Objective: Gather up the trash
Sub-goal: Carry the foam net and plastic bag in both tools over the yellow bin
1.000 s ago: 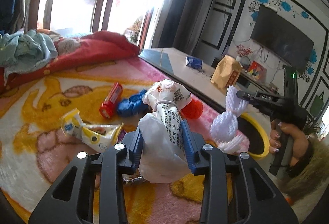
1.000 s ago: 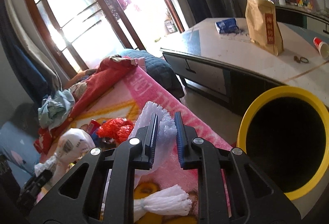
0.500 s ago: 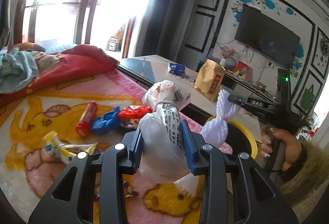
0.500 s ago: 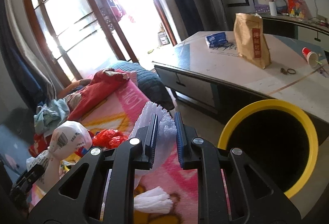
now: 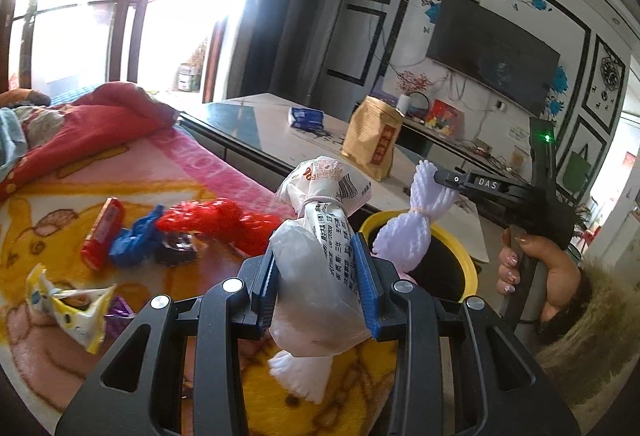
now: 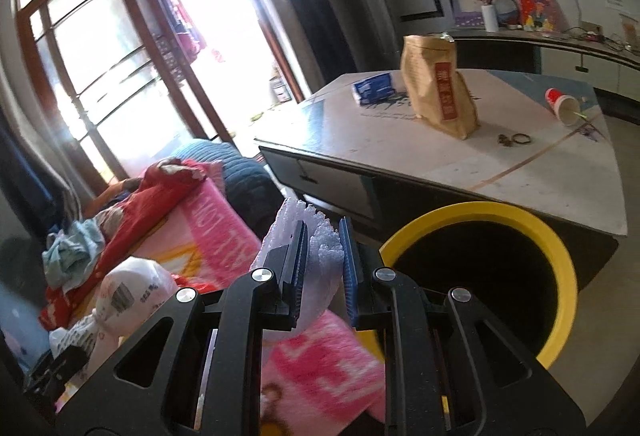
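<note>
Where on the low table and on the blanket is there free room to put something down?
On the table, bare top lies in front of the brown paper bag, between the key ring and the table's near edge. The blanket is crowded around the red wrapper, blue wrapper and red net; its pink edge is free.

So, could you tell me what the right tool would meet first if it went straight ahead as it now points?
Probably the table edge, passing just left of the yellow bin; depth is unclear. The right tool grips white foam netting.

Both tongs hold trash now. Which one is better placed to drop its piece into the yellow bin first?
Right. The right tongs hold the white foam net beside the yellow bin; the left tongs with the plastic bag are farther back.
</note>
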A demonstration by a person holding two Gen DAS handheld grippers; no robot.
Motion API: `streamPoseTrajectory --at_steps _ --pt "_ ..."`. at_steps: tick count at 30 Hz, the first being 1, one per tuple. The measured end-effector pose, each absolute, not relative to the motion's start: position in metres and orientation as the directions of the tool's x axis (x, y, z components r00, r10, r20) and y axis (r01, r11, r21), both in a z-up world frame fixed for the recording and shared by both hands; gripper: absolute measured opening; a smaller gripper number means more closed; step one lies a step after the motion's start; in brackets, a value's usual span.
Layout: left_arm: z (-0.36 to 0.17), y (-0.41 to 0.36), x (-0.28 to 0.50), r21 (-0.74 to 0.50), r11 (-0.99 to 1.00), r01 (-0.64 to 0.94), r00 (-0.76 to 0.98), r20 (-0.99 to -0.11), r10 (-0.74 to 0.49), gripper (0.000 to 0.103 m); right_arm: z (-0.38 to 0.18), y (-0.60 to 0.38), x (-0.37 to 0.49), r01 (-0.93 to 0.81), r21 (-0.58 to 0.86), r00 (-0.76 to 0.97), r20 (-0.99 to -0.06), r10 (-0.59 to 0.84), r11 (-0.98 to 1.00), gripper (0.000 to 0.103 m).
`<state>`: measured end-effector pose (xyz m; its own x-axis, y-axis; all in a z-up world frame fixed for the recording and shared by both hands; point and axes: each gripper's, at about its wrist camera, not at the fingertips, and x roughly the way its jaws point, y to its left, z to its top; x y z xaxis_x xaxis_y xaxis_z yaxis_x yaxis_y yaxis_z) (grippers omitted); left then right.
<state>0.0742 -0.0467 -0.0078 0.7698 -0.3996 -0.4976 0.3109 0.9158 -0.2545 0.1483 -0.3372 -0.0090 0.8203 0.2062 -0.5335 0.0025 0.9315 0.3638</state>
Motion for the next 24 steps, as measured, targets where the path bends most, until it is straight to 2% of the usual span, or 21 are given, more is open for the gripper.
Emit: streamPoseTrajectory --at_steps 24 --pt "-0.029 -0.141 0.113 -0.249 0.849 0.466 0.672 -0.526 -0.522 0.033 -0.026 -0.435 0.152 0.279 0.295 0.828 -0.555 -0.074 0.914 0.011"
